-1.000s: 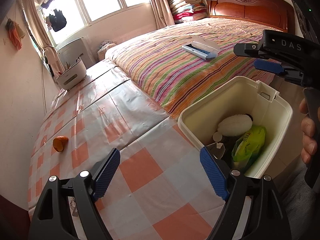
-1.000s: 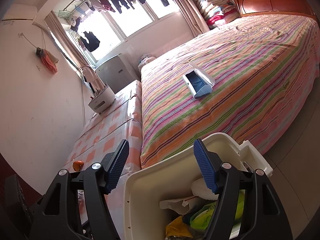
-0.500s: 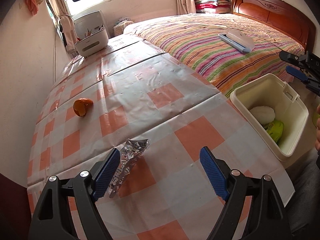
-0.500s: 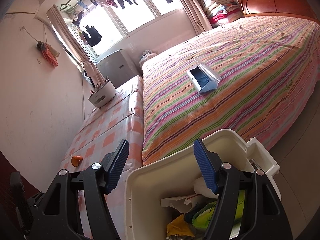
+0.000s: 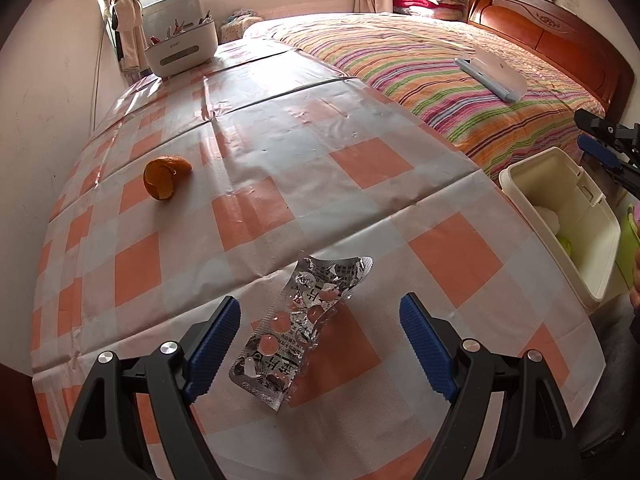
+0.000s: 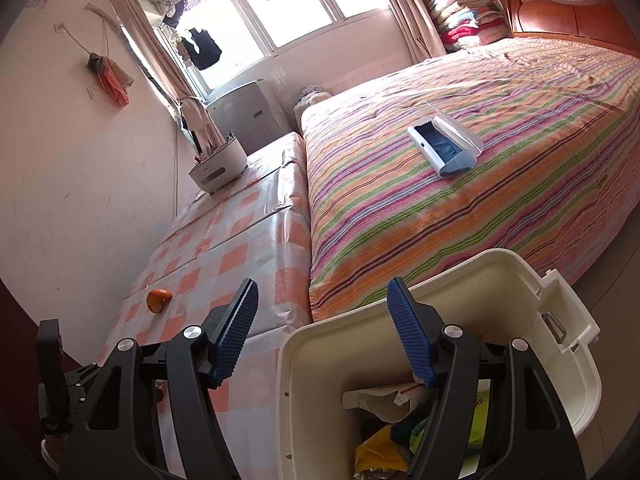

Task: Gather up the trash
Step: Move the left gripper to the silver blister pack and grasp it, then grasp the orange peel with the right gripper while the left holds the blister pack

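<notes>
The striped bed point(image 5: 460, 76) fills the upper right of the left view; the checked table point(image 5: 280, 184) takes the centre. At right edge sits the cream trash bin point(image 5: 568, 216), already holding rubbish. An orange peel point(image 5: 164, 176) lies centre left. The crumpled blister pack point(image 5: 304, 320) lies low centre, between the wide-open, empty fingers of the left gripper point(image 5: 320, 344). The right gripper point(image 6: 322, 328) hovers over the bin, spread and empty. Likely next: lower and close on the pack
</notes>
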Action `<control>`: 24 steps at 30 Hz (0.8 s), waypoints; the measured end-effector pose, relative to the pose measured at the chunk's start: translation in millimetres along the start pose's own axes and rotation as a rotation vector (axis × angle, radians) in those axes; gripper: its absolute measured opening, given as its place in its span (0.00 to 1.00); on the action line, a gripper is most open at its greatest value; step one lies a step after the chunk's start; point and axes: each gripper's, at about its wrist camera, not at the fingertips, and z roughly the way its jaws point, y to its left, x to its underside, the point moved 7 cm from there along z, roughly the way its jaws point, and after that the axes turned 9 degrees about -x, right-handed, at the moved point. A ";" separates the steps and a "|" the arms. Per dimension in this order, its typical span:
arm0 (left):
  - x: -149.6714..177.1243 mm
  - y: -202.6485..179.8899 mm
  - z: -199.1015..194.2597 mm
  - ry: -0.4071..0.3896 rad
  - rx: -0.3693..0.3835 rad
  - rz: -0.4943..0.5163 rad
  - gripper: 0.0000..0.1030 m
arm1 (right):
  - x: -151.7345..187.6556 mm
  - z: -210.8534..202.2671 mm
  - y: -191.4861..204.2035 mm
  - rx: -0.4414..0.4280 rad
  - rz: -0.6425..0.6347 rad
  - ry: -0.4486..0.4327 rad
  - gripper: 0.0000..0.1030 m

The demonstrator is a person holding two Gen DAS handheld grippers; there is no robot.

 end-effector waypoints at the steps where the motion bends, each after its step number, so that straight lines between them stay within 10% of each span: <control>1: -0.2 1.4 1.2 -0.001 -0.001 -0.002 0.77 | 0.9 2.8 3.6 -0.003 -0.007 0.004 0.64; 7: 1.3 7.3 11.0 0.010 0.003 0.005 0.74 | 4.2 23.6 30.2 -0.040 -0.045 0.041 0.64; 15: 2.4 19.2 19.1 0.027 0.046 -0.051 0.35 | 7.0 74.4 107.1 -0.174 -0.189 0.130 0.64; 24: 4.2 41.0 20.6 0.024 0.055 -0.168 0.31 | 22.5 146.1 189.7 -0.304 -0.376 0.272 0.64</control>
